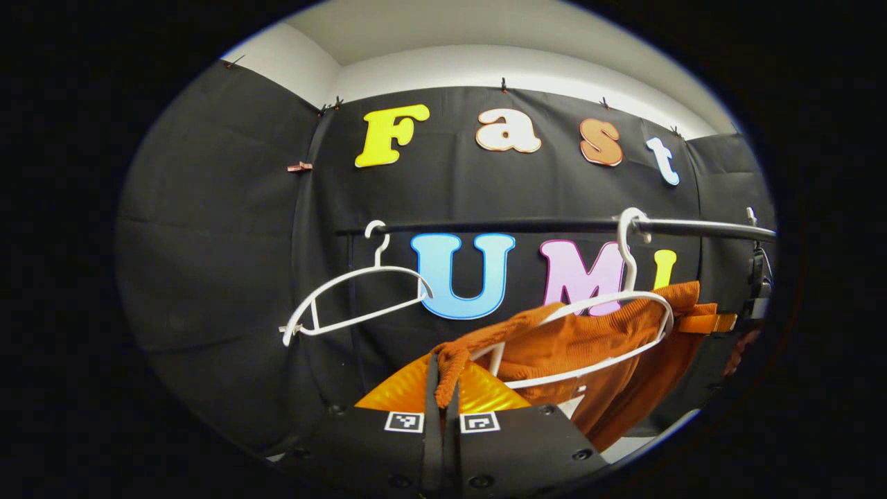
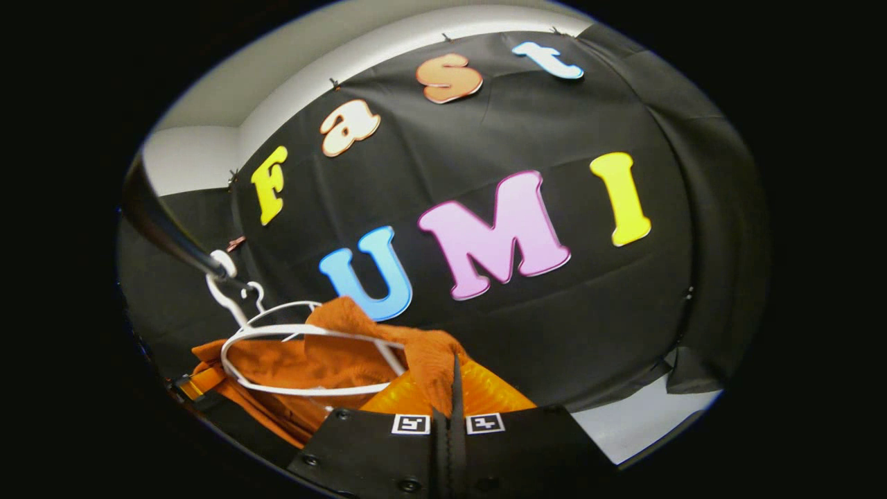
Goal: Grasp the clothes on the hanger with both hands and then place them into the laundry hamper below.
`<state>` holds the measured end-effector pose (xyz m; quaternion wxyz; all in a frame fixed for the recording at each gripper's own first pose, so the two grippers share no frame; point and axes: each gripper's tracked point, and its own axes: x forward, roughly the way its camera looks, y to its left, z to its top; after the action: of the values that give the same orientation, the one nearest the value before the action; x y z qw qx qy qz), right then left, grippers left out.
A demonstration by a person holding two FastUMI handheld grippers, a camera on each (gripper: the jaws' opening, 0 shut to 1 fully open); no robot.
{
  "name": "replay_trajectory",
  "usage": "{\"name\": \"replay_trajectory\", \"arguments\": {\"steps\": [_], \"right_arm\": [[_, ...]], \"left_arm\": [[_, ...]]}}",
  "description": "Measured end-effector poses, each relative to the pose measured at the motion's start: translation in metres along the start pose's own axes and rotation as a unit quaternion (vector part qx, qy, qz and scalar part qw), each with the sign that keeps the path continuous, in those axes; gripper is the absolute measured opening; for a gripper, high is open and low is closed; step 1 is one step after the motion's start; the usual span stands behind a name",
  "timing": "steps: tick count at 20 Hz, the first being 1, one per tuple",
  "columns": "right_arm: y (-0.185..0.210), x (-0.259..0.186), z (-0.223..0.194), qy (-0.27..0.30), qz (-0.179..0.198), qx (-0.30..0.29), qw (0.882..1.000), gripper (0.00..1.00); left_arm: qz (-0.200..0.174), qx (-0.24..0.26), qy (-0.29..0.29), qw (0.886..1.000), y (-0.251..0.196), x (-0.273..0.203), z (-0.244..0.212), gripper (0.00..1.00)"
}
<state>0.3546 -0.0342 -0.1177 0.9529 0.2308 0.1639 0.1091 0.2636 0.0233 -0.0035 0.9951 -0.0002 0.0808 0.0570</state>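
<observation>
black cloth walls [image 1: 222, 242] pinned below a white wall [image 1: 499, 66], dark rail [image 1: 499, 226] running across.

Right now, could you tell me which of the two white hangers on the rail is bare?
The bare hanger is the one away from the tongs, hanging tilted on the rail. The other hanger carries the orange garment.

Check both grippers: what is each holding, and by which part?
Both pinch the orange garment: left gripper one shoulder edge, right gripper the other, garment on its white hanger.
</observation>
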Motion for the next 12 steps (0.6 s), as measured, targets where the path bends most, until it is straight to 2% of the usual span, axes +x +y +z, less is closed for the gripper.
{"name": "replay_trajectory", "arguments": {"steps": [1, 2, 5, 8, 12], "right_arm": [[-0.009, 0.005, 0.004, -0.01, -0.017, -0.008, 1.0, 0.05], [-0.016, 0.009, 0.002, -0.01, -0.03, -0.015, 0.999, 0.04], [-0.031, 0.024, -0.019, 0.015, -0.049, -0.02, 0.999, 0.05], [-0.042, 0.031, -0.063, 0.057, -0.05, 0.008, 0.997, 0.04], [-0.041, 0.016, -0.125, 0.103, -0.045, 0.024, 0.993, 0.04]], "left_arm": [[0.002, -0.002, -0.003, 1.0, 0.006, 0.001, 0.002, 0.07], [0.001, -0.005, -0.003, 1.0, 0.009, 0.003, 0.005, 0.05], [-0.012, -0.007, 0.012, 1.0, 0.009, 0.006, -0.004, 0.05], [-0.01, -0.015, 0.032, 0.999, 0.015, 0.014, -0.021, 0.05], [0.005, -0.016, 0.071, 0.997, 0.028, 0.01, -0.072, 0.05]]}}
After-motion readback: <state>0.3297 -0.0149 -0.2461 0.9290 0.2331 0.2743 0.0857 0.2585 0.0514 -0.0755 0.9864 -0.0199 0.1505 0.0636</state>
